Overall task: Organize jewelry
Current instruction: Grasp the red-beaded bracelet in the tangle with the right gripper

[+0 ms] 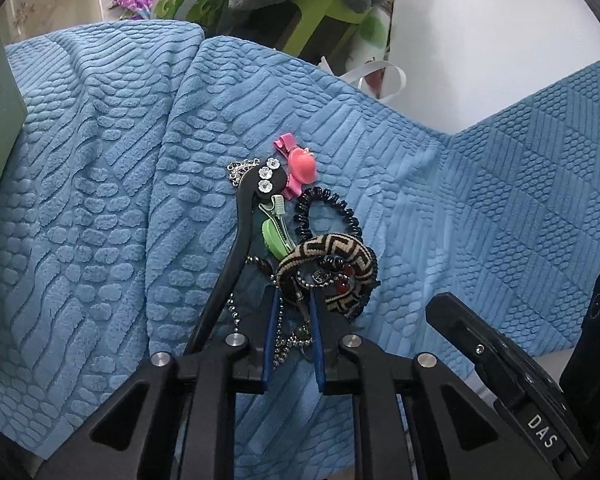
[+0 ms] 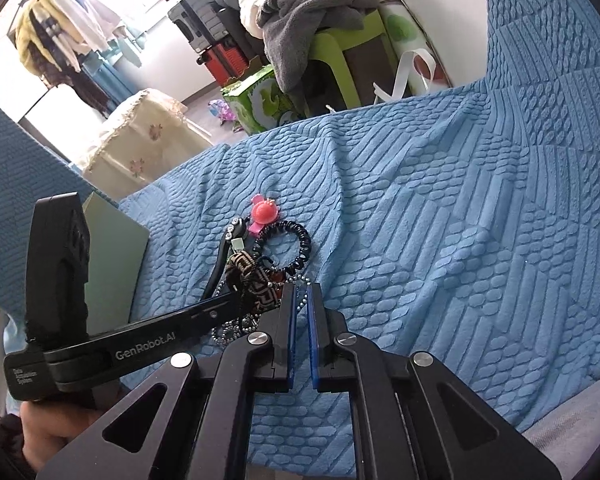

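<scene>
A heap of jewelry lies on a blue textured blanket (image 1: 380, 152): a pink hair clip (image 1: 300, 166), a black headband with white flowers (image 1: 242, 216), a green clip (image 1: 276, 228), a black spiral hair tie (image 1: 328, 208), a patterned black-and-beige bracelet (image 1: 332, 264) and a silver ball chain (image 1: 284, 344). My left gripper (image 1: 292, 300) is nearly shut with chain and beads between its blue pads, under the bracelet. My right gripper (image 2: 302, 292) is nearly shut at the heap's near edge, by the ball chain (image 2: 232, 332); nothing shows between its pads.
The blanket (image 2: 440, 200) covers a bed or sofa. Beyond its far edge stand a green stool (image 2: 340, 52) under grey clothes, a green box (image 2: 260, 100) and a white bag. A pale green board (image 2: 112, 260) stands left of the heap.
</scene>
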